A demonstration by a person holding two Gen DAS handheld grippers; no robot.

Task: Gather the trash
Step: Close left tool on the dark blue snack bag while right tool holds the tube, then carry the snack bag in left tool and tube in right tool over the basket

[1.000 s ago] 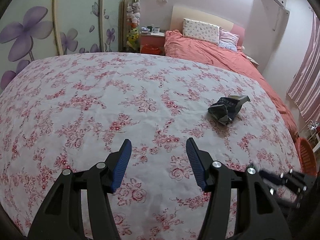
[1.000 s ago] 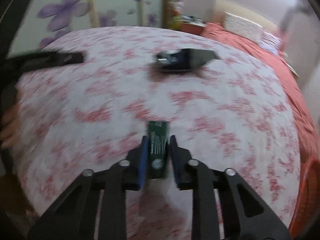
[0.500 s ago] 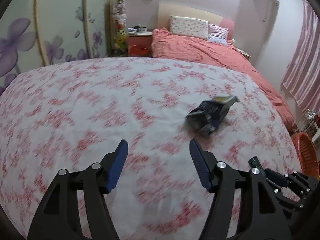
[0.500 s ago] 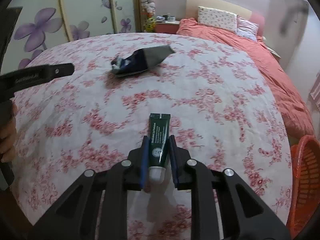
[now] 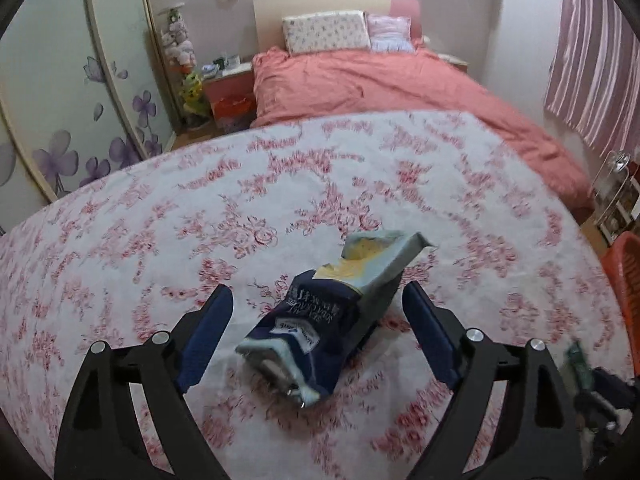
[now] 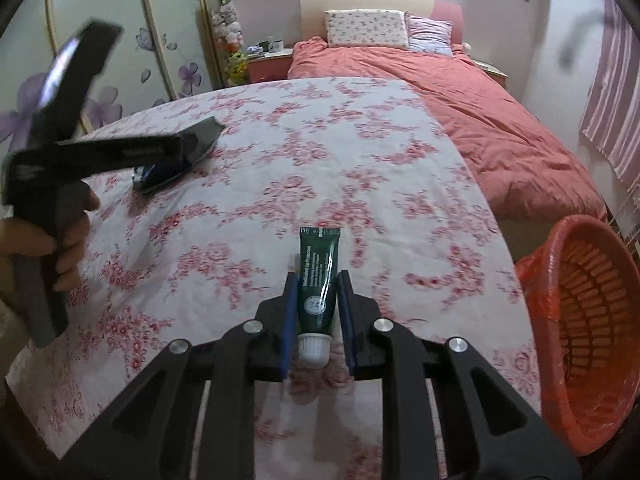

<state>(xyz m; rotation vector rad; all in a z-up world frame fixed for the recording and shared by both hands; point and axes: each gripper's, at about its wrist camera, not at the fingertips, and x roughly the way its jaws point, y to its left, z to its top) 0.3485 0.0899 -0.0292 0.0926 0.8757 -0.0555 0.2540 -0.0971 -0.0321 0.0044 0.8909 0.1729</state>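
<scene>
A crumpled dark blue snack wrapper (image 5: 320,316) lies on the floral tablecloth (image 5: 200,220). My left gripper (image 5: 318,308) is open, its blue fingers on either side of the wrapper without touching it. My right gripper (image 6: 318,292) is shut on a dark green tube (image 6: 318,272) with a white cap, held above the cloth. In the right wrist view the left gripper (image 6: 120,152) hides most of the wrapper (image 6: 160,172). The right gripper's tube shows at the lower right of the left wrist view (image 5: 578,364).
An orange-red plastic basket (image 6: 592,320) stands off the table's right edge, also in the left wrist view (image 5: 624,272). A bed with a salmon cover (image 5: 380,88) lies beyond. Wardrobe doors with purple flowers (image 5: 80,120) are at left, striped curtains (image 5: 596,60) at right.
My left gripper has moved forward and right until its open fingers flank the wrapper. My right gripper has swung right with the tube, bringing the basket into view.
</scene>
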